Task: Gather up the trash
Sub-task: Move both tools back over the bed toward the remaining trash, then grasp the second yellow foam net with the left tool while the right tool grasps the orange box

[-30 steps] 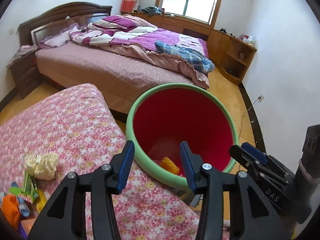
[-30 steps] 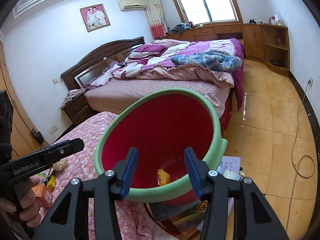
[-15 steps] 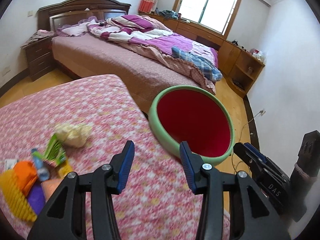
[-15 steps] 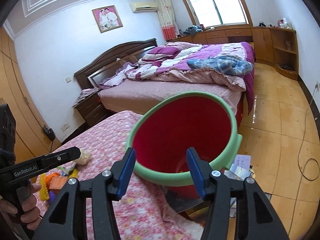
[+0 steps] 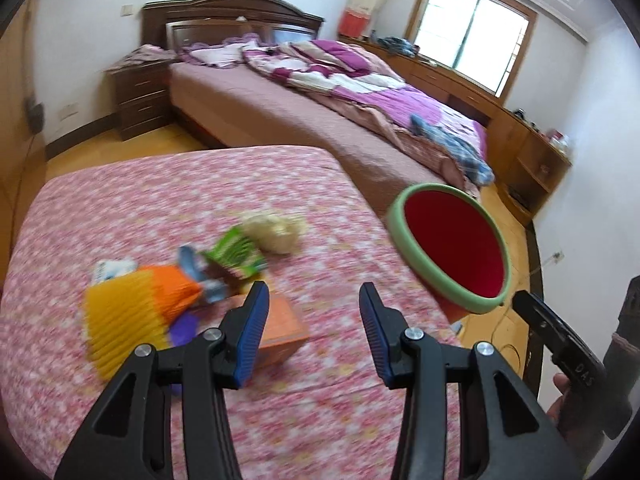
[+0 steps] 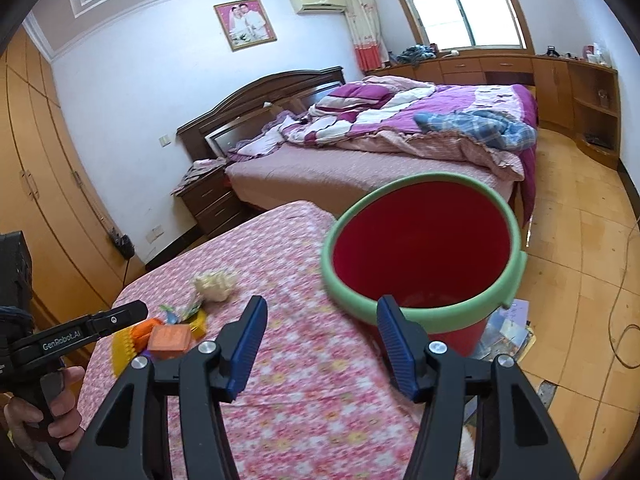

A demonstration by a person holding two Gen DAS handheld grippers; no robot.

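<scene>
A red bin with a green rim (image 5: 452, 254) (image 6: 424, 240) stands at the right edge of the table covered in pink floral cloth (image 5: 180, 200) (image 6: 320, 380). A pile of trash lies on the cloth: a crumpled cream paper ball (image 5: 274, 230) (image 6: 214, 282), a green wrapper (image 5: 234, 250), an orange box (image 5: 280, 330) (image 6: 170, 338), a yellow ribbed piece (image 5: 118, 320) and an orange piece (image 5: 170, 288). My left gripper (image 5: 310, 334) is open and empty, just right of the orange box. My right gripper (image 6: 320, 346) is open and empty, near the bin's rim.
A large bed with purple bedding (image 5: 320, 92) (image 6: 400, 128) stands behind the table, with a dark nightstand (image 5: 140, 96) beside it. Wooden cabinets (image 6: 560, 80) run under the window. Papers (image 6: 508, 328) and a cable (image 6: 616, 332) lie on the wooden floor by the bin.
Both grippers pulled back from over the bin. The left gripper swung left toward the trash pile, which now sits close ahead of it. Both stay open.
</scene>
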